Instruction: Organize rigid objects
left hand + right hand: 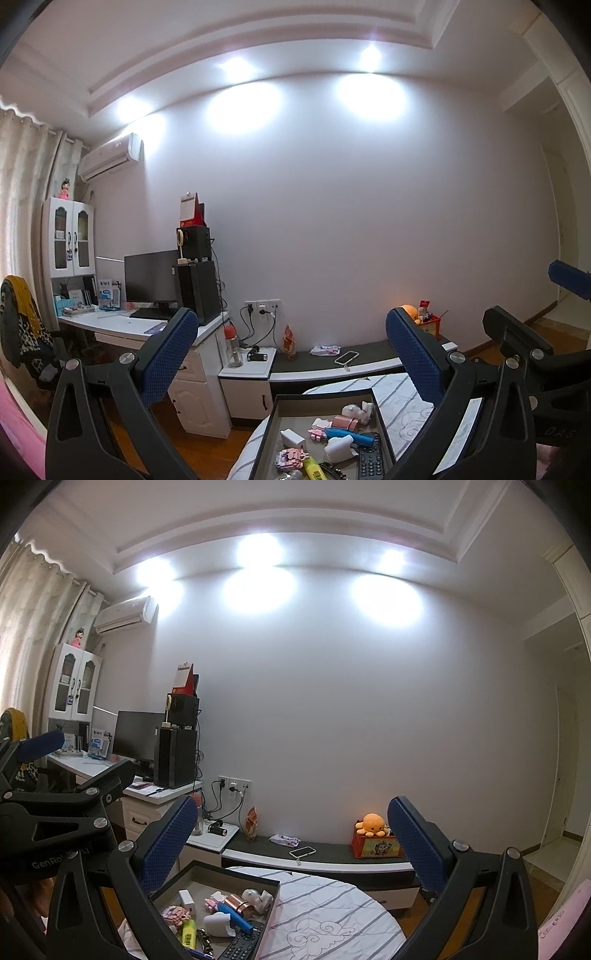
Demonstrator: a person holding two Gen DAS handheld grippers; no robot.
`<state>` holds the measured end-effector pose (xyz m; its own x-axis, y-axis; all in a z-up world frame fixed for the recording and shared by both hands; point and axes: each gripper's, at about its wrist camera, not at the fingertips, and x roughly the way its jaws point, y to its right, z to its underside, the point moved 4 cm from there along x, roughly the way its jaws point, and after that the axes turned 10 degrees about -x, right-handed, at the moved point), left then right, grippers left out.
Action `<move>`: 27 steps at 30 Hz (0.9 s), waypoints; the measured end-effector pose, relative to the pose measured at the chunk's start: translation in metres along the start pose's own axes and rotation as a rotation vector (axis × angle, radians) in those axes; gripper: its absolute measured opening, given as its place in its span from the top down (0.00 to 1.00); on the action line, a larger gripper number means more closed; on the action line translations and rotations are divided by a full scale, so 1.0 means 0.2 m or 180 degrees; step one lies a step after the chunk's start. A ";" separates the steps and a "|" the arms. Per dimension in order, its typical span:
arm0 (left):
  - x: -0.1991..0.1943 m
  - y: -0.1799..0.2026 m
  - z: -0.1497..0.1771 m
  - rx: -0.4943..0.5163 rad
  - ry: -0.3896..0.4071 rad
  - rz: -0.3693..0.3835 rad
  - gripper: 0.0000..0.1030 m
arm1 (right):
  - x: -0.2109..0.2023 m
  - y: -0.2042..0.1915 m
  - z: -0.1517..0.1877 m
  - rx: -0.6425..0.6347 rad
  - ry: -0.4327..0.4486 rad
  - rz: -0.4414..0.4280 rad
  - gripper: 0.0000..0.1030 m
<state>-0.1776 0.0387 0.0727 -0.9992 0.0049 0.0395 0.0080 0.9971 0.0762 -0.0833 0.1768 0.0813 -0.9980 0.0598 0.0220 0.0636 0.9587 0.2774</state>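
A dark-rimmed tray [325, 393] [236, 871] lies on a striped bed cover, low in both views. It holds several small items. Among them are a black remote [369, 458] [243, 943], a blue tube [352, 437] [234, 918], a yellow highlighter [312, 467] [189, 932], a white charger [293, 439] [188, 899], a pink block toy [291, 458] [173, 914] and a white figurine [356, 410] [256, 899]. My left gripper [291, 354] [85, 755] is open and empty, raised above the tray. My right gripper [291, 843] [524, 295] is likewise open with nothing in it, just to the right of the left one.
Beyond the bed, a low dark-topped ledge [332, 849] carries a phone [347, 357] [303, 852], a snack packet [284, 839] and an orange plush toy [373, 823] on a red box. A nightstand [247, 373] and a white desk with a monitor [151, 280] stand at left.
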 end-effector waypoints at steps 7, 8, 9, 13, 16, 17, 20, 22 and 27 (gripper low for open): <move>0.01 -0.02 0.01 -0.0051 0.0005 0.0012 0.00 | 0.00 0.00 0.00 0.0000 0.0003 -0.0005 0.00; 0.01 -0.02 0.01 -0.0048 -0.0001 0.0006 0.00 | 0.00 -0.01 0.00 -0.0007 0.0001 0.0001 0.00; 0.01 -0.02 0.01 -0.0048 -0.0004 0.0005 0.00 | 0.00 -0.01 0.00 -0.0015 -0.0002 0.0006 0.00; 0.01 -0.03 0.01 -0.0050 0.0002 0.0008 0.00 | 0.00 -0.01 0.00 -0.0014 -0.0009 0.0001 0.00; 0.01 -0.03 0.01 -0.0047 -0.0001 0.0008 0.00 | 0.00 -0.01 0.00 -0.0027 0.0001 0.0018 0.00; 0.01 -0.03 0.01 -0.0040 -0.0004 -0.0002 0.00 | 0.00 -0.01 0.00 -0.0030 0.0001 0.0022 0.00; 0.01 -0.02 0.02 -0.0020 -0.0017 -0.0002 0.00 | 0.01 -0.01 0.00 -0.0039 -0.0022 0.0033 0.00; 0.02 -0.02 0.02 -0.0021 -0.0020 0.0005 0.00 | 0.01 -0.01 0.00 -0.0031 -0.0027 0.0023 0.00; 0.02 -0.02 0.02 -0.0018 -0.0027 0.0016 0.00 | 0.01 -0.01 0.00 -0.0035 -0.0029 0.0035 0.00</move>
<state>-0.1824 0.0342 0.0678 -0.9994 0.0107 0.0316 0.0133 0.9966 0.0817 -0.0847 0.1759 0.0800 -0.9972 0.0730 0.0163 0.0746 0.9548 0.2878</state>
